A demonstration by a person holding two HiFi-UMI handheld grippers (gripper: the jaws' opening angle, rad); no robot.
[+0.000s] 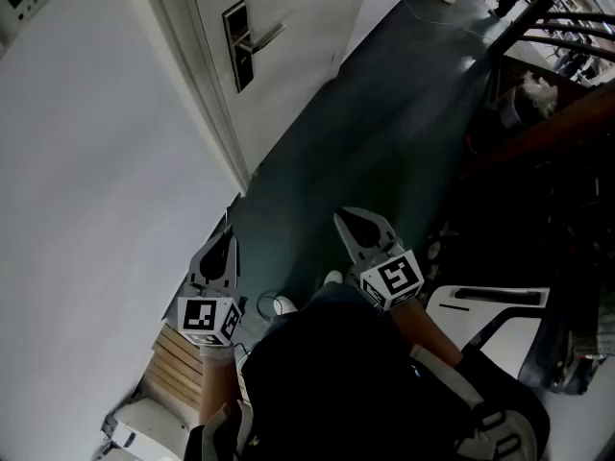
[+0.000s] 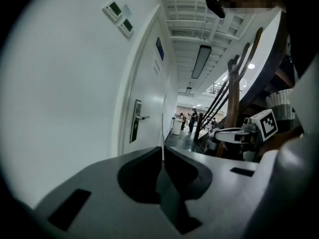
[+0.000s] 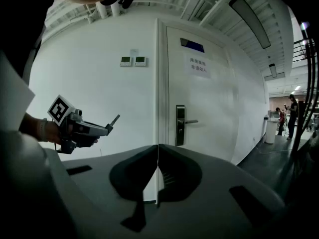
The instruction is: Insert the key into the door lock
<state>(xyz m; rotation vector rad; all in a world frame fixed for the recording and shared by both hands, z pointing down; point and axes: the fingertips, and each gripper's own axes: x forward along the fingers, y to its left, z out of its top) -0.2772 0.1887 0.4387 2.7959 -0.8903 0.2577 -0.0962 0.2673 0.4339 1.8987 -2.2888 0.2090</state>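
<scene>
The white door carries a dark lock plate [image 1: 237,46] with a silver lever handle [image 1: 261,36]; the plate also shows in the left gripper view [image 2: 135,128] and the right gripper view [image 3: 180,125]. My left gripper [image 1: 223,248] is shut on a thin key [image 2: 162,133] that sticks out past its tips [image 3: 115,119], still well short of the door. Beside it, my right gripper [image 1: 357,227] is shut with nothing in it. Both point toward the door along the wall. The keyhole itself is too small to make out.
A dark green floor [image 1: 384,123] runs along the white wall [image 1: 96,161]. Dark stair railings [image 1: 557,27] stand at the right. A slatted wooden crate [image 1: 178,363] sits by my left arm. Two wall control panels [image 3: 133,61] hang left of the door. People stand far down the corridor [image 2: 192,121].
</scene>
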